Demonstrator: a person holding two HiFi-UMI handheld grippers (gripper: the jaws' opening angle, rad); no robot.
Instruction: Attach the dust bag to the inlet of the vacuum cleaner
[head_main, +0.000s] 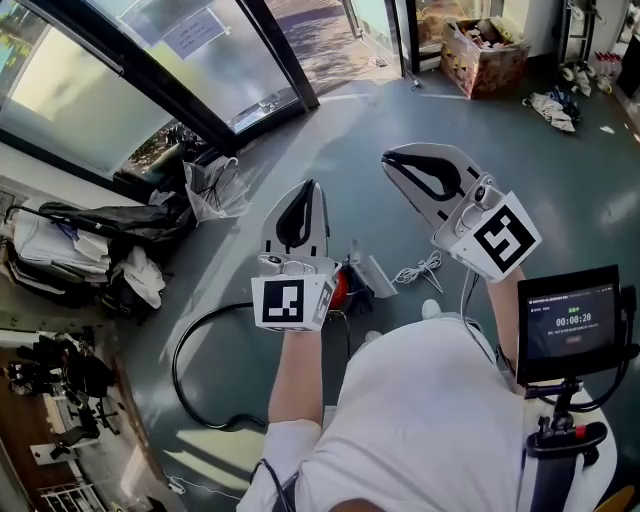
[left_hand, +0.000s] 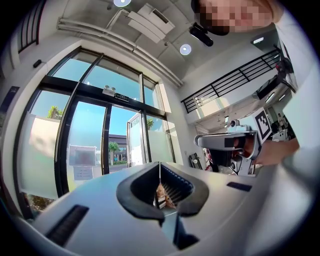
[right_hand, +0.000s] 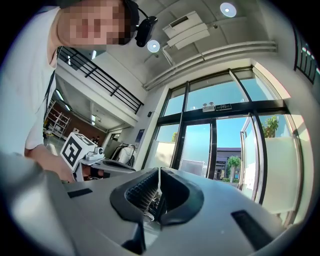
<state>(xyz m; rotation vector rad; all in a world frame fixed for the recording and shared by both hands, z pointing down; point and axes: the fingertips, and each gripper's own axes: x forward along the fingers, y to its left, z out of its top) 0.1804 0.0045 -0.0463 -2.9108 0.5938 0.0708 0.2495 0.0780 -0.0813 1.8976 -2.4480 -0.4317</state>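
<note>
I have both tools raised in front of the person's chest, well above the floor; the left gripper (head_main: 309, 186) points up and away, its marker cube nearest the body; its own view shows the two jaws brought together, tips meeting in a thin seam, with only the ribbed pads facing each other and nothing caught between them. The right gripper (head_main: 387, 159) is held higher and tilted towards the left; its view shows the same, jaws together and empty. The two tools are near each other but apart.

The vacuum cleaner (head_main: 341, 287) sits on the grey floor (head_main: 300, 140) directly below the left gripper, so I see only a slice of its red body past the marker cube; a black hose (head_main: 184, 372) loops out from it to the left and curls back towards the person's legs; a grey part (head_main: 378, 275) juts out just beside the red body on the right, and a white cord (head_main: 421, 269) lies tangled near that. I cannot tell which thing here is the dust bag.

A small screen on a stand (head_main: 572, 321) is at the person's right side; dark bags (head_main: 75, 245) are heaped by the glass doors (head_main: 210, 60) on the left; a cardboard box (head_main: 486, 55) stands far across the floor.
</note>
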